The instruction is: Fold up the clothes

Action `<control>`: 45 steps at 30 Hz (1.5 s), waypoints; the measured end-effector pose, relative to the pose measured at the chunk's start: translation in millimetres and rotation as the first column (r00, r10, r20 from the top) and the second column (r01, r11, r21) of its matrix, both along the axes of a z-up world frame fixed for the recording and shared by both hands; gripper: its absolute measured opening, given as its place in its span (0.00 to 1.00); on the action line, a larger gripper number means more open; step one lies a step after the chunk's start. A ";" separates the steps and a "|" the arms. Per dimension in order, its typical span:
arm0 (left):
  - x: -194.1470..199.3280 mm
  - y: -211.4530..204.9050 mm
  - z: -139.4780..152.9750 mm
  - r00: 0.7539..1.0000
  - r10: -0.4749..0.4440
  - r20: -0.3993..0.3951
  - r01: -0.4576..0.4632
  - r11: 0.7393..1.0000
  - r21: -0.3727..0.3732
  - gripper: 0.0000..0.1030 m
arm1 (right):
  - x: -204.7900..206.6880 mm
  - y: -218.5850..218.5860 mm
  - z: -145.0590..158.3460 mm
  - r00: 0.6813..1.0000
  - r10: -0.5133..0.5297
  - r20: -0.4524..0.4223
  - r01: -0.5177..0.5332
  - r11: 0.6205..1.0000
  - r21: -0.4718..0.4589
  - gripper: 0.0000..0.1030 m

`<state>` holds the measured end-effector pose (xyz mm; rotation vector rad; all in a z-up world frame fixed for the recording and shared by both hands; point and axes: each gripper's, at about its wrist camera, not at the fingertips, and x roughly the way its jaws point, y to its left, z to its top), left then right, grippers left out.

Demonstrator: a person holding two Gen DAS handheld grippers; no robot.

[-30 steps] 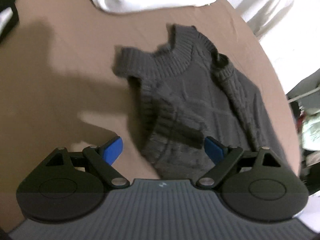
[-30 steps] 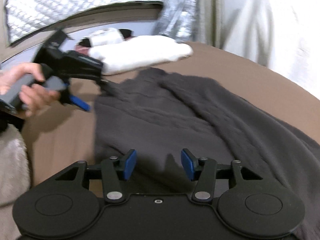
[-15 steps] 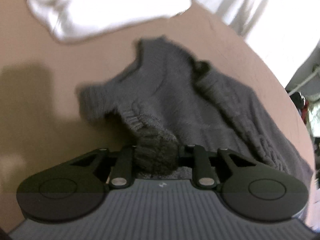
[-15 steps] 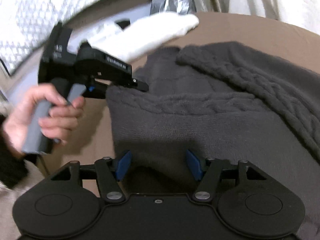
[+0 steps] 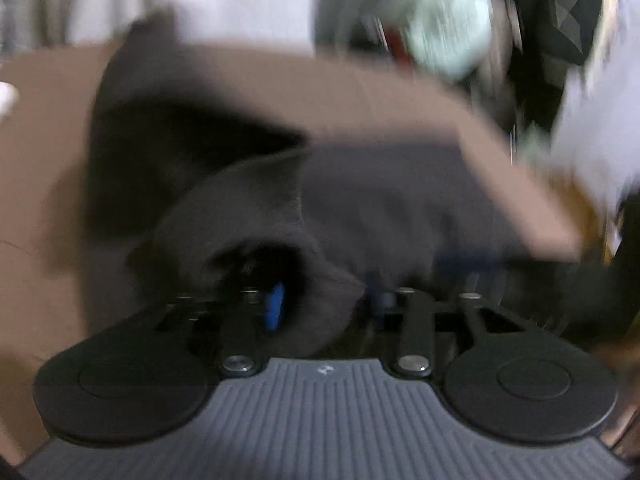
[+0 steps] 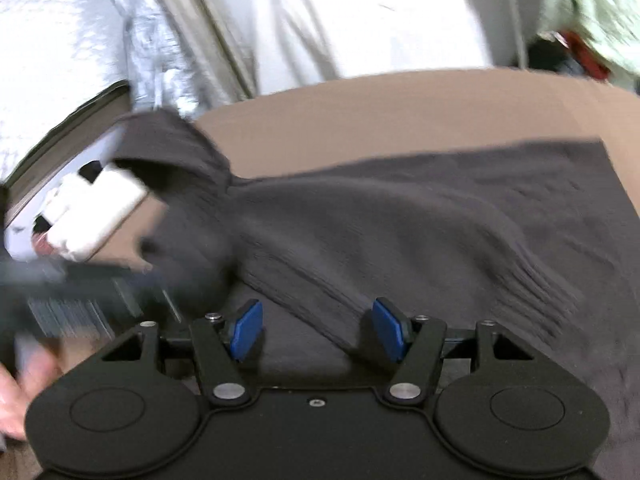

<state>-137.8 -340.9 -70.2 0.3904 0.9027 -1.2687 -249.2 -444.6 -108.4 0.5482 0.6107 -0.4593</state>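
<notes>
The left wrist view is smeared by motion blur throughout. The grey sweater [image 5: 384, 208] bunches over the left gripper [image 5: 320, 300], hiding most of both fingertips; only a sliver of one blue pad [image 5: 274, 307] shows, so its grip is hard to judge. The far clutter [image 5: 452, 24] is unreadable. In the right wrist view, the left gripper [image 6: 80, 284] is a dark streak at the left edge, the hand [image 6: 24, 384] holding it cut off there, and the white cloth [image 6: 94, 208] blurred.
</notes>
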 end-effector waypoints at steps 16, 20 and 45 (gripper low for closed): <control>73.8 85.0 11.1 0.972 0.207 -0.111 -0.212 0.976 -0.040 0.77 | 11.8 3.1 -22.5 0.988 0.034 0.149 -0.063 0.979 0.194 0.78; 71.6 79.9 -1.0 0.975 0.214 -0.053 -0.214 0.977 0.010 0.74 | 26.2 2.8 -50.1 0.984 0.019 0.176 -0.092 0.905 0.415 0.78; 57.7 71.5 23.7 0.984 0.172 0.043 -0.172 0.985 -0.009 0.78 | 20.2 49.9 41.2 0.985 0.160 0.067 -0.148 0.976 -0.161 0.60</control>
